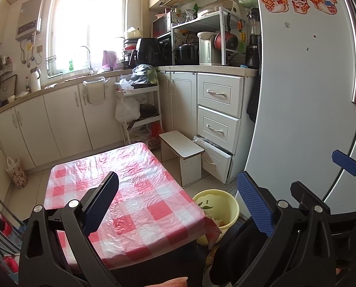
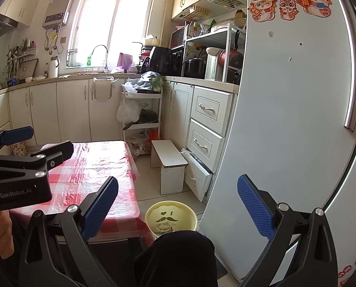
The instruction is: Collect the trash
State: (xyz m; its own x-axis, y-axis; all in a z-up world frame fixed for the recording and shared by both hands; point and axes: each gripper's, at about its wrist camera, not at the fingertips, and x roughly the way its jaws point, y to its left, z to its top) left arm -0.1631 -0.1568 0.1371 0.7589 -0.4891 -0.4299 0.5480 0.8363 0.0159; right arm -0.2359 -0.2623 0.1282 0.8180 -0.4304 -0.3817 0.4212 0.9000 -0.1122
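Both grippers are hovering low in the kitchen, fingers spread wide, pinching nothing. Left gripper is hanging over the near corner of the tabletop, which is wearing a red-and-white checked plastic cover. Right gripper is sitting just to its right, above a dark-trousered knee. Yellow trash bin is standing on the floor just beside the tabletop's right edge, between it and the white fridge; scraps are lying inside. Small white stool is standing beyond the bin, near a part-open bottom drawer.
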